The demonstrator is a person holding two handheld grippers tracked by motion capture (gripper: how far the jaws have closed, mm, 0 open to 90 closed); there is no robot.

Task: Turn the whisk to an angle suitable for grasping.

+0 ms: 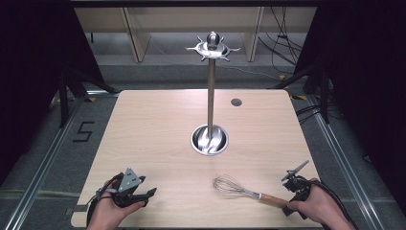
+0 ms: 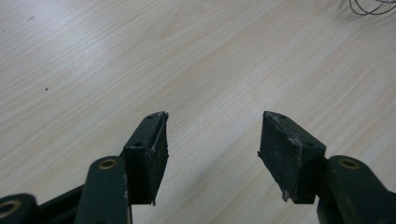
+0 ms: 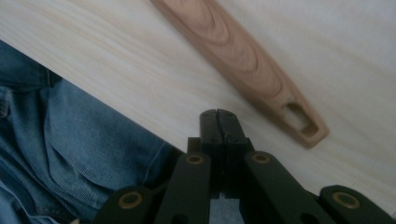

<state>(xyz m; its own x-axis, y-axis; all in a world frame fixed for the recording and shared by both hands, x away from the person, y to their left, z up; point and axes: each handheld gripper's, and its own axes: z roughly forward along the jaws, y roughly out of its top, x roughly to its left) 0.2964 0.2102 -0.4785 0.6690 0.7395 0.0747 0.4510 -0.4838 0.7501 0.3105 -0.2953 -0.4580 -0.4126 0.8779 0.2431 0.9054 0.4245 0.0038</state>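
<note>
A wire whisk (image 1: pixel 232 187) with a wooden handle (image 1: pixel 270 198) lies flat near the table's front right. My right gripper (image 1: pixel 290 209) sits at the handle's near end, by the table's front edge. In the right gripper view its jaws (image 3: pixel 219 116) are shut together with nothing between them, just beside the handle (image 3: pixel 243 60) and its hanging hole. My left gripper (image 1: pixel 147 197) rests at the front left, open. In the left gripper view its open jaws (image 2: pixel 212 135) hang over bare wood, and the whisk's wires (image 2: pixel 369 5) peek in at the top right corner.
A tall steel stand (image 1: pixel 210 96) with a ring of hooks at its top rises from a round steel bowl base (image 1: pixel 209 140) at the table's middle. A small dark disc (image 1: pixel 236 102) is set in the far right of the wooden table (image 1: pixel 153 124). Blue jeans (image 3: pixel 70 149) lie below the table's edge.
</note>
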